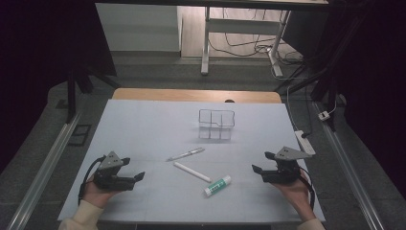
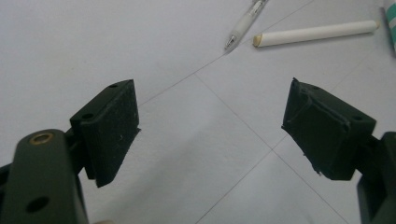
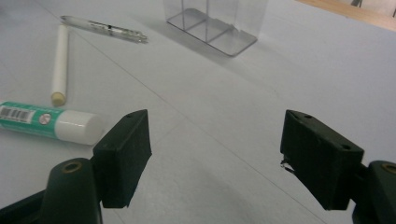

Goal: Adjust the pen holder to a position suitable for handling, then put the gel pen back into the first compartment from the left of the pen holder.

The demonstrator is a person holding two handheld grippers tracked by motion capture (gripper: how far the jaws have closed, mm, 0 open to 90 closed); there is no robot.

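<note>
Hovering low over worktop (image 1: 143,124), left claw (image 1: 136,178) and right claw (image 1: 258,168) both gaping wide, gripping nothing. Lying between: pen (image 1: 186,154), white stick (image 1: 191,171), glue stick (image 1: 218,185). Advising lowering right claw square across glue stick before carrying toward clear organiser (image 1: 217,124).

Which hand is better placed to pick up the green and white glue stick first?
Right. The right gripper sits open just beside the green and white glue stick; the left gripper, also open, lies farther away across the table.
</note>
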